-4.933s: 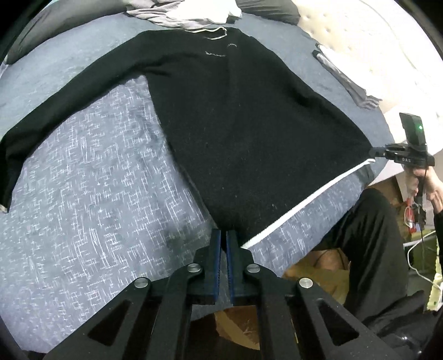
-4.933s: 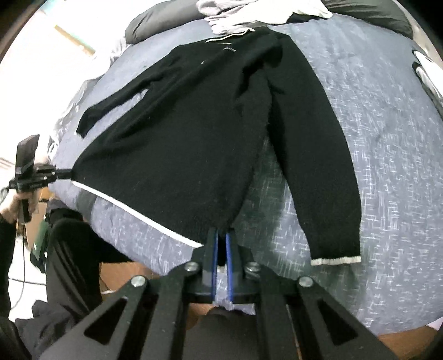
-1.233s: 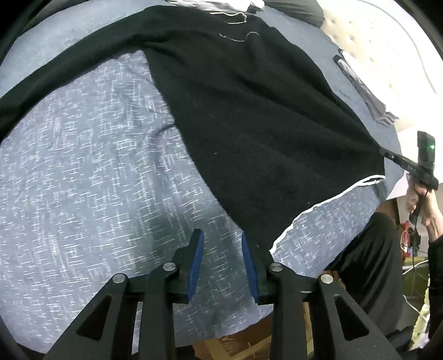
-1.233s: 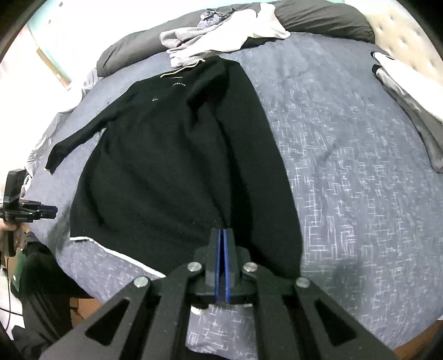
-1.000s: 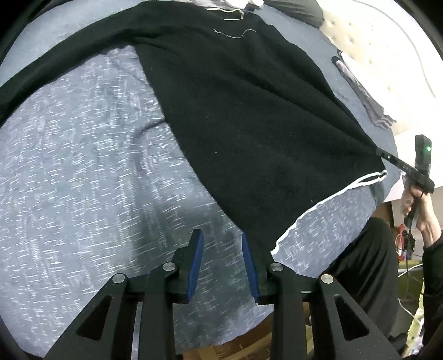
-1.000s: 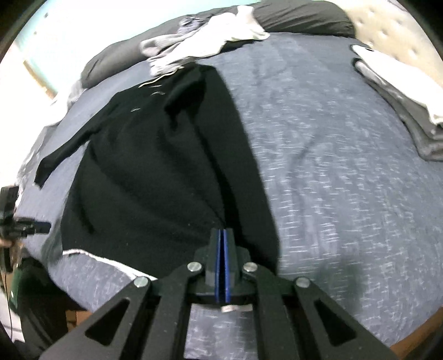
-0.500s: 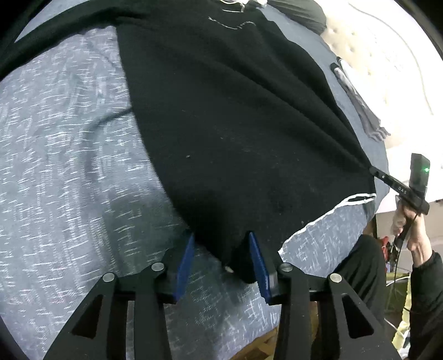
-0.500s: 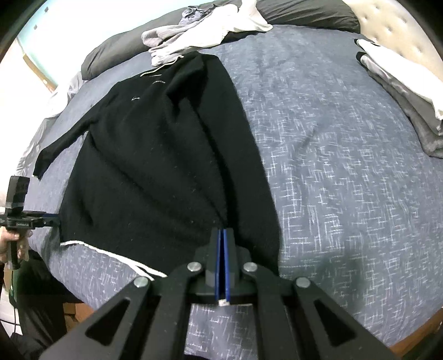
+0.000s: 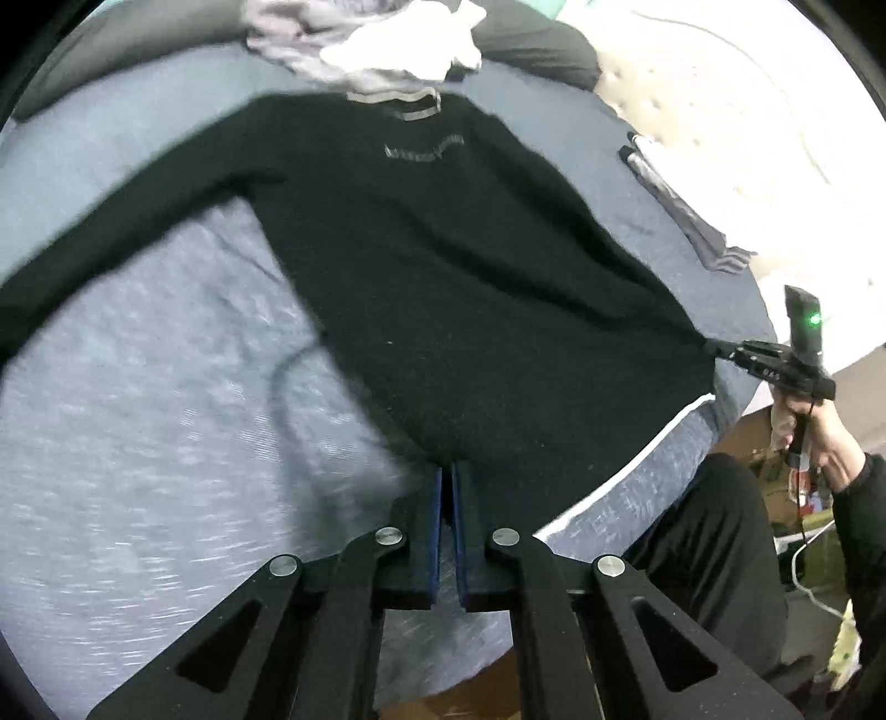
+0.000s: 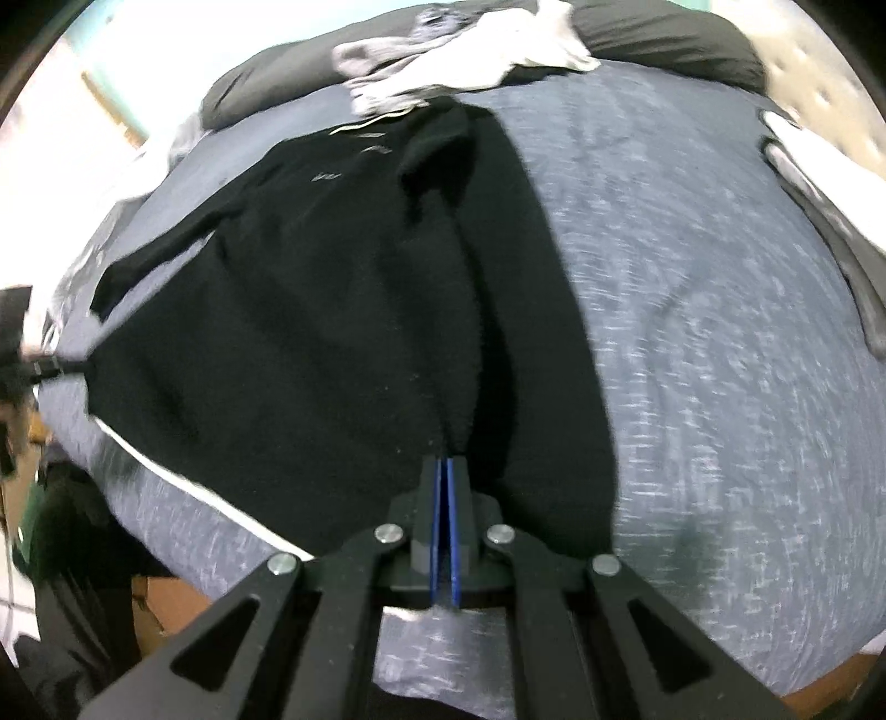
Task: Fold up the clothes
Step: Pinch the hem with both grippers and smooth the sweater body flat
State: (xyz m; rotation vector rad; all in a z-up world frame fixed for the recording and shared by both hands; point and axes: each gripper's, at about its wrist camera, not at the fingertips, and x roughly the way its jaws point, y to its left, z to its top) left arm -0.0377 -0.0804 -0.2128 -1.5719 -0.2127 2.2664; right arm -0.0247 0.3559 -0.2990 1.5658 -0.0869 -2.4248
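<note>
A black long-sleeved sweater (image 9: 470, 277) with a white-trimmed hem (image 9: 664, 432) lies spread on a grey-blue bedspread (image 9: 138, 443). My left gripper (image 9: 447, 471) has its jaws closing tight on the near hem corner, with the cloth pinched between the blue pads. Its left sleeve (image 9: 111, 238) trails off to the left. In the right wrist view my right gripper (image 10: 447, 462) is shut on the other hem corner of the sweater (image 10: 304, 332), and the right sleeve (image 10: 554, 332) lies alongside the body. The hem hangs stretched between the two grippers. The right gripper (image 9: 714, 346) also shows at the sweater's far right corner.
A heap of grey and white clothes (image 9: 387, 44) and a dark pillow (image 9: 537, 50) sit at the bed's far end. Folded garments (image 9: 681, 210) lie by the tufted headboard (image 9: 720, 111). A person's black-trousered leg (image 9: 709, 526) stands at the bed's near edge.
The left gripper, open over the hem corner earlier, has closed on it and risen. The right gripper has stayed shut on its corner. The hem now stretches taut between them.
</note>
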